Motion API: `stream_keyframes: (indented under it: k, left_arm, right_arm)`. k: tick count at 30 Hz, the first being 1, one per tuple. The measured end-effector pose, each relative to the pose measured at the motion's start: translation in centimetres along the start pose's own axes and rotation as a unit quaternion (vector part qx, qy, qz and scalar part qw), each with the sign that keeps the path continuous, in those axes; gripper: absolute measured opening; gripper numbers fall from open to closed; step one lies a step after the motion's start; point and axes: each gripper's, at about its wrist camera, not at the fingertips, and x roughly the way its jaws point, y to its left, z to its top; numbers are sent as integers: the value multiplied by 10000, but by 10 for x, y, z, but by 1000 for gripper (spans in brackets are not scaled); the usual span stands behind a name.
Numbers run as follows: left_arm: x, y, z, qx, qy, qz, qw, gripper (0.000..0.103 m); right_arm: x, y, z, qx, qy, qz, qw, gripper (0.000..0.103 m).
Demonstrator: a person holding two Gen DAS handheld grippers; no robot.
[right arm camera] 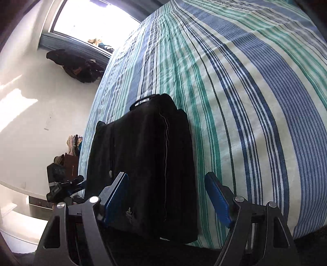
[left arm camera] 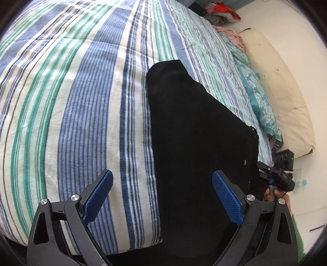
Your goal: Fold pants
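Note:
Black pants lie folded lengthwise on the striped bed cover, near the bed's edge. My left gripper hovers open at their near end; one blue pad is over the pants and the other over the cover. In the right wrist view the pants form a thick dark stack with a pale seam line. My right gripper is open around the stack's near end: the left pad sits against the cloth and the right pad stands off it. Each gripper shows in the other's view, the right gripper and the left gripper.
A cream cushion and teal patterned fabric lie beside the bed, with a clothes pile beyond. A black box sits on the floor. Dark clothes lie below a bright window. Bags stand by the bed.

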Motion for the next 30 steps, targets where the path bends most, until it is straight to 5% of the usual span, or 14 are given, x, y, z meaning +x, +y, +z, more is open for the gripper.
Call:
stream_keyframes:
  k: [3, 8, 9, 13, 21, 30]
  left_arm:
    - [13, -6, 5, 130, 177, -11, 9998, 98]
    - [31, -25, 7, 494, 228, 535, 9971, 93]
    - [32, -31, 6, 591, 263, 450, 9969, 64]
    - [28, -57, 0, 881, 49, 987, 9912, 32]
    - [-31, -77, 50, 979, -575, 710, 9910, 27]
    - [-57, -49, 201, 943, -1406, 1286, 9772, 27]
  right_arm:
    - [17, -5, 0, -14, 243, 176, 9995, 78]
    - [32, -12, 4, 185, 430, 649, 9968, 81]
    - [35, -13, 6, 177, 461, 656, 9966, 78]
    - [40, 8, 9, -427, 644, 376, 9963, 43]
    - [11, 76, 30, -991, 218, 649, 9927, 33]
    - [61, 167, 163, -1438, -557, 940, 9836, 32]
